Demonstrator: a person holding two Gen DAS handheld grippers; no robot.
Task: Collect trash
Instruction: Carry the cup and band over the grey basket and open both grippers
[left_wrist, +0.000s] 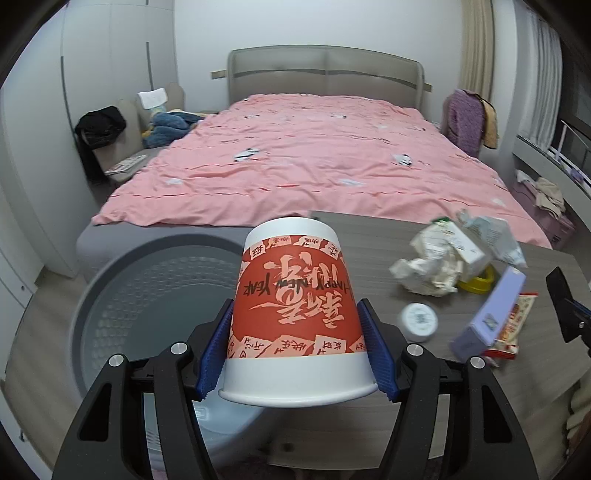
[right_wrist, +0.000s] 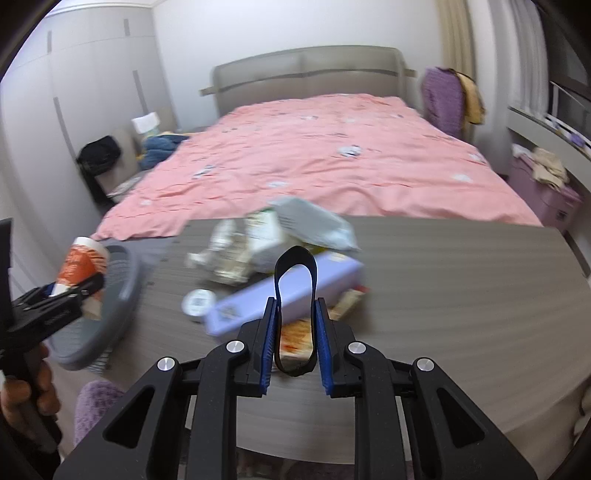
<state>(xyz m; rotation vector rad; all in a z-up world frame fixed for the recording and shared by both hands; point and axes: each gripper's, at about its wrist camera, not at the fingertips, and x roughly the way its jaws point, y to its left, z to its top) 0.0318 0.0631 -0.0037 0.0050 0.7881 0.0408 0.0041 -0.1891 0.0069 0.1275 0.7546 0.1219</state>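
Left gripper (left_wrist: 297, 354) pinches paper cup (left_wrist: 295, 314) upside down, blue pads pressed on cup's sides, above near edge of table (left_wrist: 369, 236) beside grey bin (left_wrist: 155, 295) at left. Right gripper (right_wrist: 295, 332) squeezes black band loop (right_wrist: 295, 266) between pads, raised over table. Far behind loop: lilac box (right_wrist: 258, 295), crumpled wrappers (right_wrist: 236, 254), white round lid (right_wrist: 197, 301), snack packet (right_wrist: 295, 338) under box.

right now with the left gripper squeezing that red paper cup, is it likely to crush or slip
The paper cup, upside down in the left gripper, looks thin-walled and probably light, so hard pressure could dent it. Its walls look undented now. Its taper might let it slide, though the ribbed blue pads should help.
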